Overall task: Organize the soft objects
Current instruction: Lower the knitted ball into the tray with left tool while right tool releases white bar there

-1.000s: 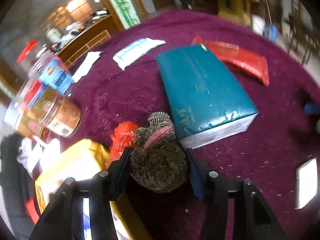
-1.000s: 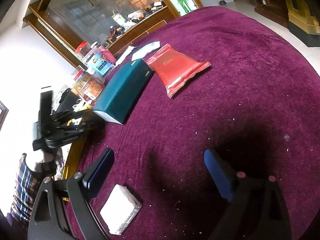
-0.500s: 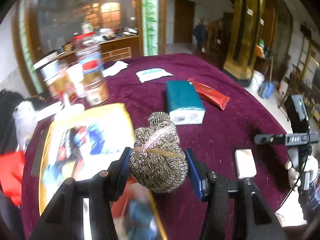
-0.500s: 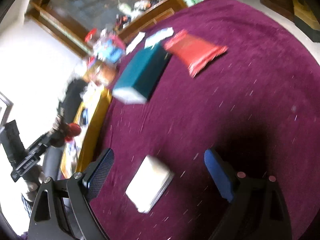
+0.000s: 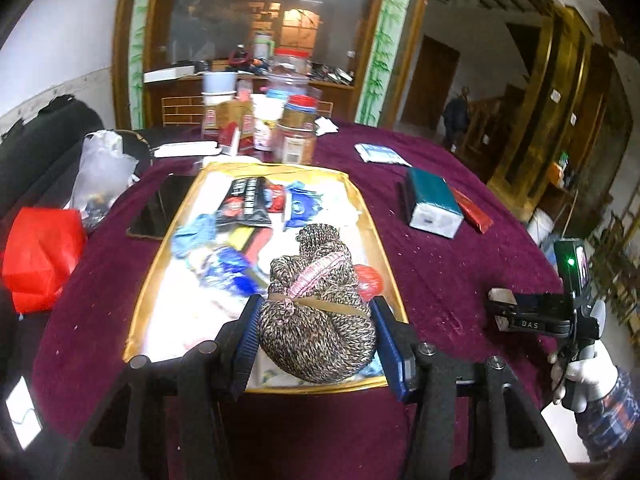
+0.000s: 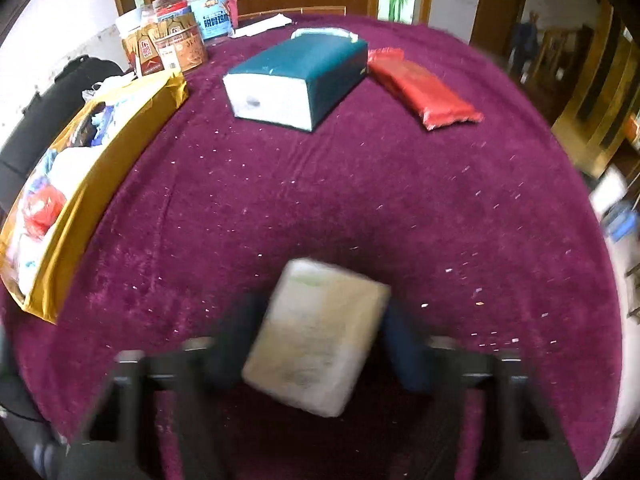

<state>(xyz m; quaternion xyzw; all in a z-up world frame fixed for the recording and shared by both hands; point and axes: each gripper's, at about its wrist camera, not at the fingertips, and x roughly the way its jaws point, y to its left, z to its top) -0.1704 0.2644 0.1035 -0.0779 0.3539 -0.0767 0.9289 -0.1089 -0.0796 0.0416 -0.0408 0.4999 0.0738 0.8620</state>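
Moved: left gripper (image 5: 316, 332) now holds knitted bundle (image 5: 316, 320) above gold tray (image 5: 382, 248)
Left fingers clamped on bundle; right gripper (image 6: 320, 344) straddles white tissue pack (image 6: 316, 336) on purple cloth (image 6: 360, 200), blurred, grip cannot be told

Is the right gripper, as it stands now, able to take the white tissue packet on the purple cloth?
Probably yes. The white tissue packet lies between the fingers of the right gripper, and nothing else on the purple cloth is near it. The view is blurred, so contact cannot be confirmed.

A brown-speckled knitted bundle (image 5: 316, 320) with pink trim hangs above the gold-rimmed tray (image 5: 390, 276) of soft items
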